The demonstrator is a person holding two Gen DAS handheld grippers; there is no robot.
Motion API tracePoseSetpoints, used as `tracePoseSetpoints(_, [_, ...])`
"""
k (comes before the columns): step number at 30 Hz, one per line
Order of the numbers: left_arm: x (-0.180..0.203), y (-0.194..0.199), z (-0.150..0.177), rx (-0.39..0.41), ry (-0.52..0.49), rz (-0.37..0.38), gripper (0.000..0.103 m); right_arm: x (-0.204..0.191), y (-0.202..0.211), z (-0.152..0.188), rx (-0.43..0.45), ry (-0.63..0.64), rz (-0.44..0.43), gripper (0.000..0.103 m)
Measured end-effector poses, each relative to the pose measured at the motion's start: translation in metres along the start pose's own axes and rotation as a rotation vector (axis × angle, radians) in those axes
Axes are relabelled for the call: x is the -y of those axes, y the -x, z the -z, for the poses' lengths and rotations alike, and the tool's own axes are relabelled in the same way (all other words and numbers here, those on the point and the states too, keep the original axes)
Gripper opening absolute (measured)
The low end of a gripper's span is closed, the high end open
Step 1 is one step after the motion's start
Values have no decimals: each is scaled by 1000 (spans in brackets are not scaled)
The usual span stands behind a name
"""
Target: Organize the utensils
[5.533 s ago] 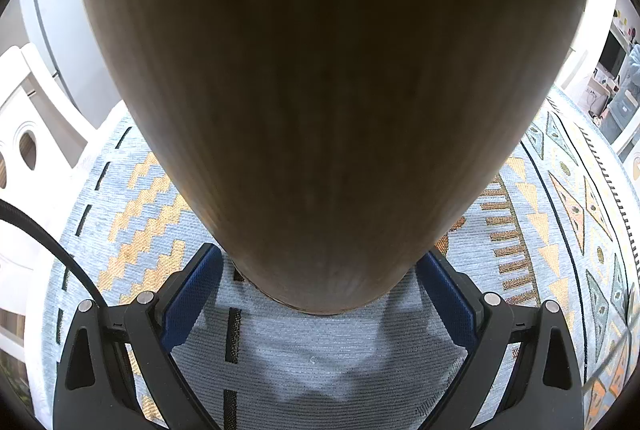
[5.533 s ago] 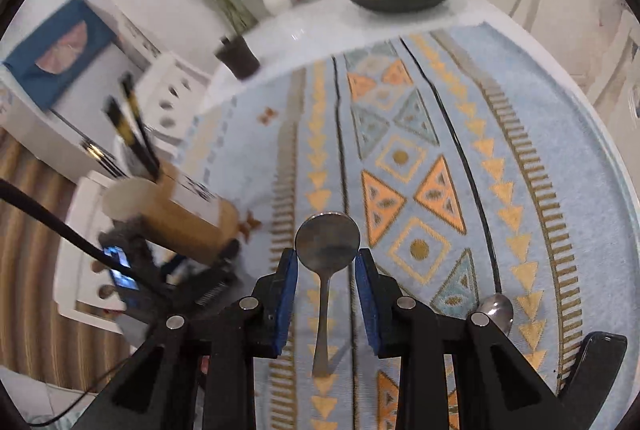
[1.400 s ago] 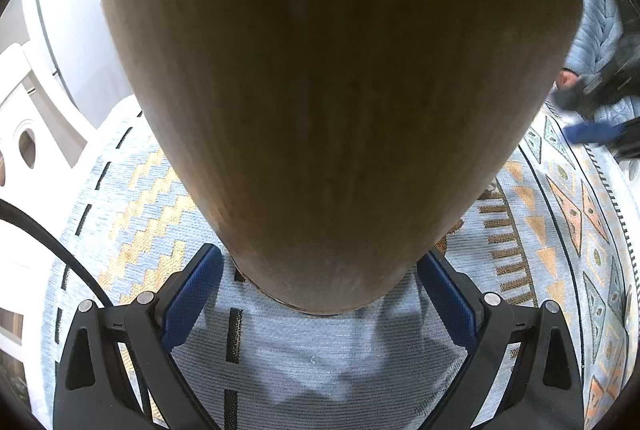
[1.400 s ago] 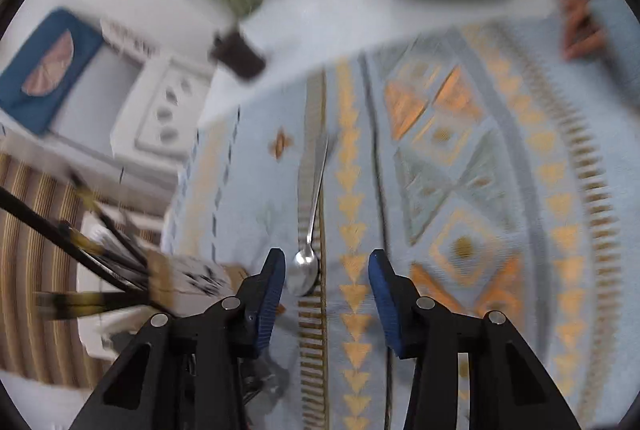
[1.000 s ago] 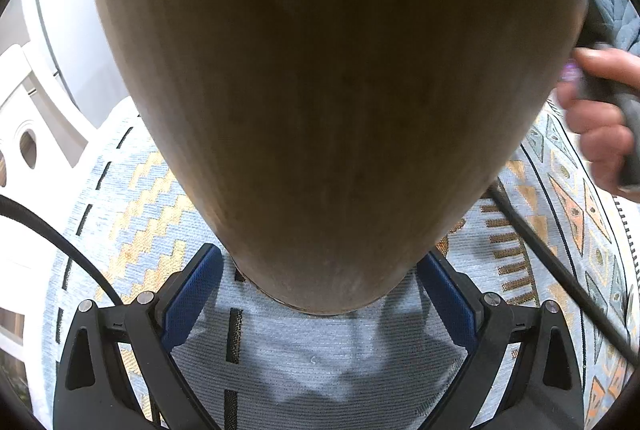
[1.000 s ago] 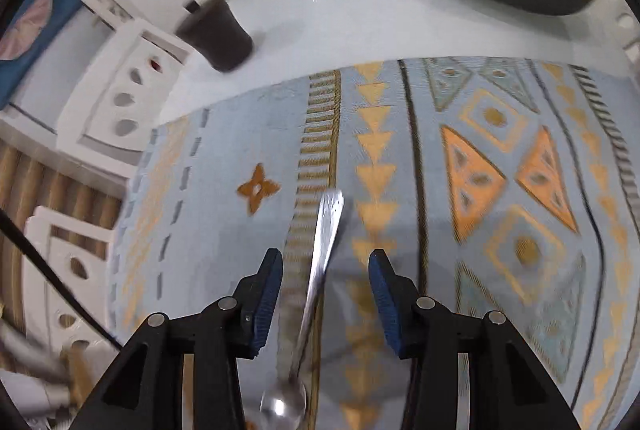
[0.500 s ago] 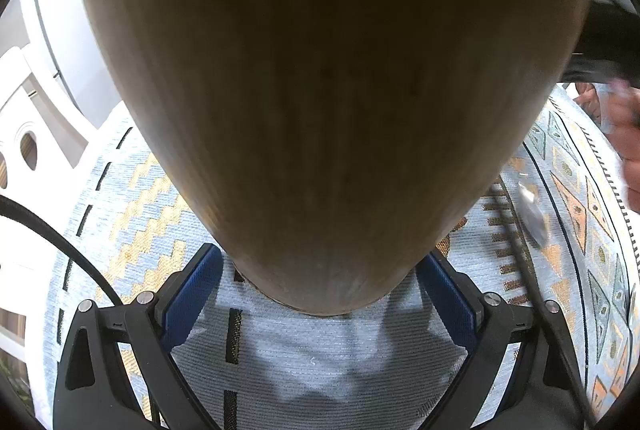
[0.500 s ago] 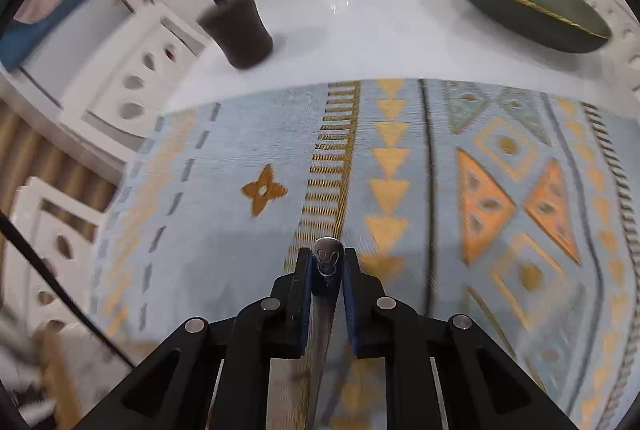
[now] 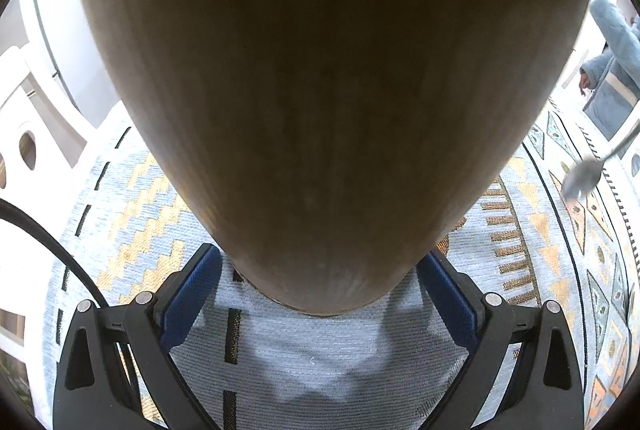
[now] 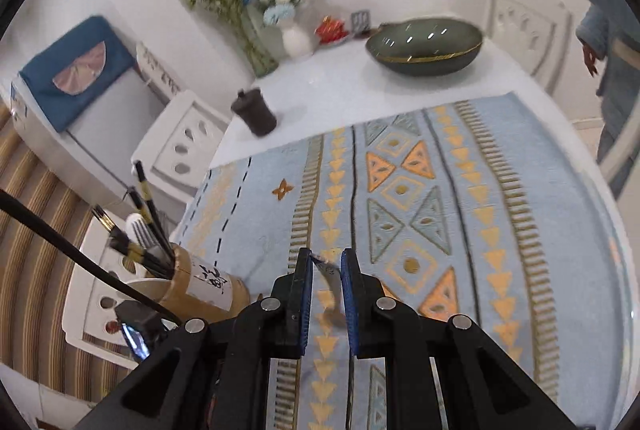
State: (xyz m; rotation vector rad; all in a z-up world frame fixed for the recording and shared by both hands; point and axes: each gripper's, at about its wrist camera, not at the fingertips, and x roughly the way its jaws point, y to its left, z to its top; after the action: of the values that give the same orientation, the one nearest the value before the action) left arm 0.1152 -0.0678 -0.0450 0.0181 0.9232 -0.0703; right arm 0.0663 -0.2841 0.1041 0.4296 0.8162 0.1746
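Note:
My left gripper [image 9: 320, 258] is shut on the base of a wooden utensil holder [image 9: 320, 90], which fills the left wrist view. In the right wrist view the same holder [image 10: 200, 282] leans at the lower left with black chopsticks [image 10: 148, 206] and a fork [image 10: 142, 232] in it. My right gripper [image 10: 326, 258] has just been closing, and its jaws now pinch the handle of a metal spoon [image 10: 325, 272]. The spoon hangs above the patterned cloth [image 10: 440, 190]. Its bowl [image 9: 582, 178] shows in the air at the right of the left wrist view.
On the white table beyond the cloth stand a dark cup [image 10: 256, 114], a green oval bowl [image 10: 424, 46] and a vase of flowers [image 10: 294, 38]. White chairs [image 10: 184, 142] line the table's left side. A person in a blue robe [image 10: 616, 30] stands at the right.
The right gripper went from open around the spoon lying on the cloth to shut on its handle. It then rose and pulled back with the spoon. The left gripper and holder stayed put.

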Motion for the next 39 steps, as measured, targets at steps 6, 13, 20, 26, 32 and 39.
tracePoseSetpoints(6, [0,-1,1,0,0,6,100,-6,44,-4,106,8,75,9])
tracePoseSetpoints(13, [0,1,1,0,2,10,100,15,21,4,-99,-27,60,19])
tracePoseSetpoints(20, [0,2,-1,1,4,12,100,57,-73,31,-465,28,138,52])
tracePoseSetpoints(26, [-1,3,-1,1,5,13,100,50,-128,40,-528,159,284,52])
tracePoseSetpoints(32, [-2,3,-1,2,6,15,100,5,-153,40,-612,392,376,5])
tracePoseSetpoints(39, [-4,5,-2,3,10,19,100,56,-161,4,-702,-109,136,5])
